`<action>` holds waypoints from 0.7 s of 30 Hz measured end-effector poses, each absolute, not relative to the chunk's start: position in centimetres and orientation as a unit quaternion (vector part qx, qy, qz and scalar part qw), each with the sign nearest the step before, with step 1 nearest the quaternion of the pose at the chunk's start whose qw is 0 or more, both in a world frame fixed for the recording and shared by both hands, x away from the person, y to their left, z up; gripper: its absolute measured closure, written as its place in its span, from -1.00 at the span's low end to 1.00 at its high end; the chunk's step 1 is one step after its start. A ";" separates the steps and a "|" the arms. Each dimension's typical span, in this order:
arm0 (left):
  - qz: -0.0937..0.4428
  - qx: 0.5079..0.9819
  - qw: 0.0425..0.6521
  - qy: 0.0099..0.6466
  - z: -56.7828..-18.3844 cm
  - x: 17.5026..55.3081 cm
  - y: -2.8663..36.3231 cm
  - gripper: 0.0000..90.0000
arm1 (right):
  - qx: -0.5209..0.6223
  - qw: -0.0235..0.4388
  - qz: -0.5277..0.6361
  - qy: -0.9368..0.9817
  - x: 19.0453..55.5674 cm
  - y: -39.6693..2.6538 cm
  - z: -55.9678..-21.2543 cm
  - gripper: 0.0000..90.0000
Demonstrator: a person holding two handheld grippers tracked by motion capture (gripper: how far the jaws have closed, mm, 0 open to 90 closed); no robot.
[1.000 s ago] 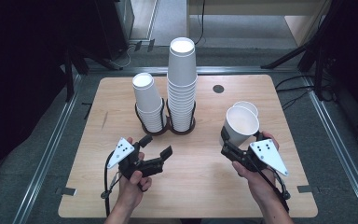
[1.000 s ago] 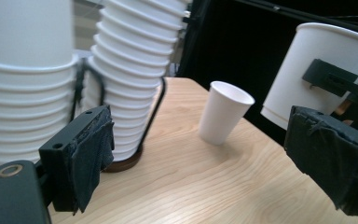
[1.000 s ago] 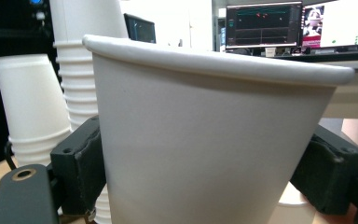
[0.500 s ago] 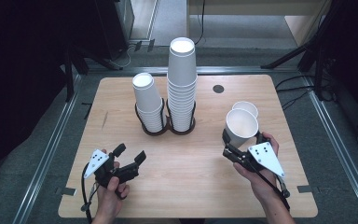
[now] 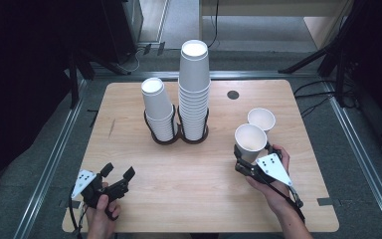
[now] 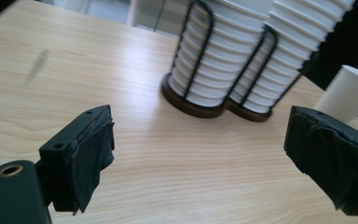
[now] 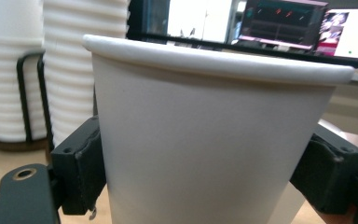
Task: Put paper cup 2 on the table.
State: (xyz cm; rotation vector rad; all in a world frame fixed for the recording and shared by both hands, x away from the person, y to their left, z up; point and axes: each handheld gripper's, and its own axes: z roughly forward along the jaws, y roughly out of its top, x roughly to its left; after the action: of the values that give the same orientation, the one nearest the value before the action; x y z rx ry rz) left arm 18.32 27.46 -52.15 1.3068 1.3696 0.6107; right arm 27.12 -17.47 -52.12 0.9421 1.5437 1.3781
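I'm working over a pale wooden table (image 5: 199, 179) with rounded corners, its grain running crosswise, a small dark round hole (image 5: 233, 94) set into it beyond the cup holder (image 5: 176, 135) and to that holder's right. The holder is a black wire double rack standing upright on the table's far half, with a short stack of white cups (image 5: 157, 110) in its left ring and a taller stack (image 5: 194, 89) in its right. My right gripper (image 5: 244, 162) sits to the right of the holder and nearer me, its jaws clamped on the sides of an upright white paper cup (image 5: 250, 142); a second cup (image 5: 261, 119) stands touching it on the far side. My left gripper (image 5: 115, 174) is well short of the holder, to its left, jaws spread with nothing between them. Grey floor, metal rails and cables surround the table; the room beyond is dark.
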 end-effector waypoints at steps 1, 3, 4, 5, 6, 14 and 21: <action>0.260 0.547 0.544 0.581 -52.2 18.3 27.7 -0.82 | 0.373 0.418 0.546 0.623 27.2 -17.4 -52.5 -0.66; 0.268 0.544 0.539 0.584 -52.4 18.3 28.2 -0.81 | 0.372 0.413 0.542 0.630 27.3 -17.3 -52.9 -0.66; 0.272 0.546 0.533 0.586 -52.5 18.3 28.4 -0.81 | 0.372 0.408 0.543 0.633 27.4 -17.3 -53.0 -0.66; 0.276 0.545 0.529 0.590 -52.7 18.4 28.6 -0.81 | 0.373 0.406 0.541 0.635 27.5 -17.2 -53.1 -0.66; 0.277 0.545 0.526 0.592 -52.8 18.4 28.8 -0.81 | 0.374 0.404 0.540 0.636 27.5 -17.2 -53.2 -0.66; 0.281 0.535 0.514 0.609 -53.4 18.6 29.7 -0.81 | 0.375 0.382 0.523 0.663 27.9 -17.1 -53.9 -0.66; 0.282 0.539 0.508 0.610 -53.6 18.7 29.7 -0.81 | 0.371 0.377 0.506 0.681 28.1 -16.8 -54.2 -0.66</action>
State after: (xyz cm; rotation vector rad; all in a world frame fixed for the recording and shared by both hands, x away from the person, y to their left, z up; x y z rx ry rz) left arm 18.73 29.75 -53.61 1.3000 1.4695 0.6801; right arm 28.05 -16.83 -54.24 0.9489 1.7420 1.2948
